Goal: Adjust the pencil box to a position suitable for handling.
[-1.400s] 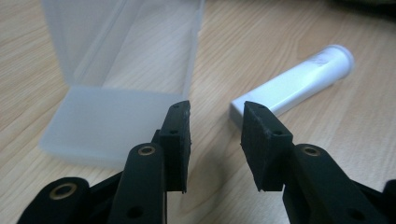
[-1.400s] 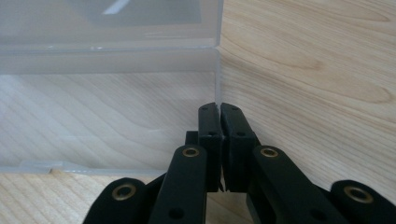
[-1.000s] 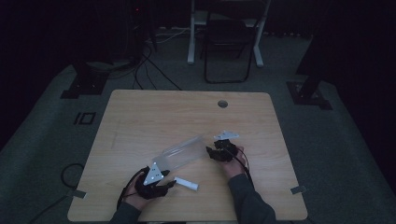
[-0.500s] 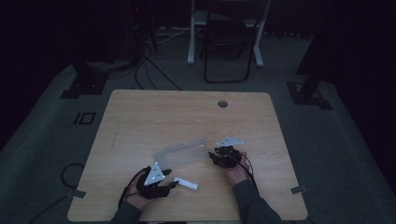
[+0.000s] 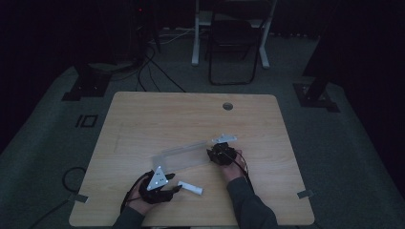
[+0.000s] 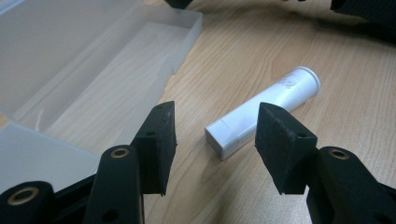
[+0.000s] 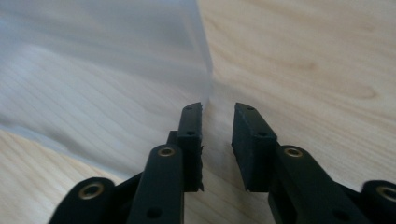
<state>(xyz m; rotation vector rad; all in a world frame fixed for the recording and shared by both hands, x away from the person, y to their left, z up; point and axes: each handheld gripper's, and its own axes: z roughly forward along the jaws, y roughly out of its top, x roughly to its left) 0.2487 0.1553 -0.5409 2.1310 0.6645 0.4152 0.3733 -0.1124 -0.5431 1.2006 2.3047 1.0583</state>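
A clear plastic box [image 5: 184, 155] lies open in the middle of the wooden table [image 5: 191, 114]. A white tube [image 5: 190, 187] lies in front of it. My left gripper [image 5: 173, 189] points at the tube; its jaws stand open and have just been closing a little. In the left gripper view the tube [image 6: 261, 112] lies just beyond the left gripper [image 6: 215, 109], untouched, with the box [image 6: 93, 70] to the left. My right gripper [image 5: 215, 153] is at the box's right end. The right gripper [image 7: 218, 107] has just been closing to a narrow gap, and the box's edge [image 7: 205, 70] stands at its tips, not pinched.
A round cable hole [image 5: 228, 106] is in the table's far side. A folding chair [image 5: 234, 43] and desk legs stand on the dark floor behind the table, with cables [image 5: 143, 67] at the back left. Bare wood lies left of and beyond the box.
The right hand has shifted slightly left, up to the box's right end. The left hand and the white tube have stayed where they were.
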